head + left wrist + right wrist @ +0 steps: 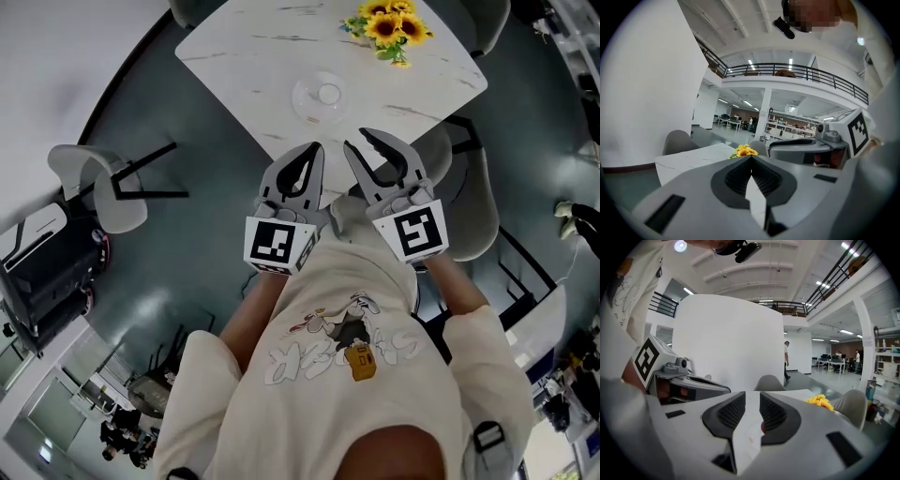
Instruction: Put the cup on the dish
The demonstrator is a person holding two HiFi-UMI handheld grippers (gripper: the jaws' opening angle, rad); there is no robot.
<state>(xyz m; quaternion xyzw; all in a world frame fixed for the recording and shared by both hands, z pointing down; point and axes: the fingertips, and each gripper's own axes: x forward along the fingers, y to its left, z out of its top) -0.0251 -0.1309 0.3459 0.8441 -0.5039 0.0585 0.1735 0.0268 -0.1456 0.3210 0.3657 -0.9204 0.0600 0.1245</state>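
Observation:
A clear glass dish (304,101) lies on the white marble table (253,56), and a small clear cup (328,94) shows inside its outline. Whether the cup stands on the dish I cannot tell. Both grippers hover side by side just short of the table's near edge, pointing at the dish. My left gripper (317,147) (751,158) has its tips together with nothing between them. On my right gripper (354,139) (752,401) the jaws stand a little apart and hold nothing. Neither gripper view shows the cup or the dish.
A bunch of sunflowers (389,23) (745,151) (820,401) stands at the table's far side. A white chair (89,183) sits on the floor to the left and a grey chair (469,206) at the table's right. The person's cream sweatshirt (347,347) fills the lower head view.

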